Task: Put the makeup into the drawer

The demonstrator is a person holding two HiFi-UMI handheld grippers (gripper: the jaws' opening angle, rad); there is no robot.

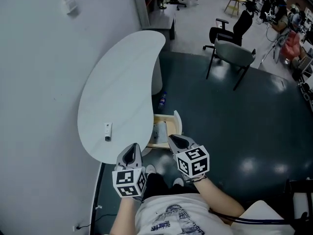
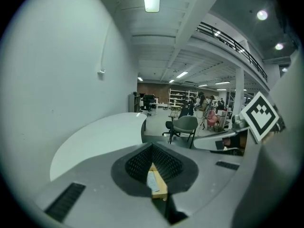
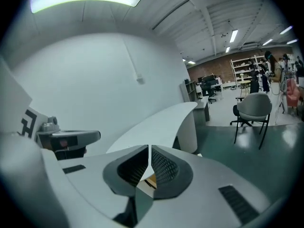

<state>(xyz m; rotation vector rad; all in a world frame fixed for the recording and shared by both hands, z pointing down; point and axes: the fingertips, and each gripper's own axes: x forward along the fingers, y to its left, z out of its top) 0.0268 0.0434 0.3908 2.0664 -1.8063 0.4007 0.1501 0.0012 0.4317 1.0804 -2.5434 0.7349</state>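
Observation:
A small white makeup tube (image 1: 108,131) lies on the white curved table (image 1: 122,82), near its front end. Under that end a wooden drawer (image 1: 176,123) stands pulled out, and a pale flat item (image 1: 160,132) lies inside it. My left gripper (image 1: 131,151) hovers at the table's near edge, to the right of the tube and apart from it, shut and empty. My right gripper (image 1: 177,140) hangs over the drawer's near side, jaws closed to a thin slit with nothing between. In the left gripper view, the drawer (image 2: 160,188) and its item (image 2: 152,179) show below the shut left gripper (image 2: 152,145). The right gripper (image 3: 149,148) is empty too.
A plain wall runs along the table's left. A blue bottle (image 1: 162,100) lies on the dark floor beyond the drawer. A grey chair (image 1: 234,55) and a black office chair (image 1: 230,29) stand further back to the right. My legs and shoes (image 1: 150,169) are below the grippers.

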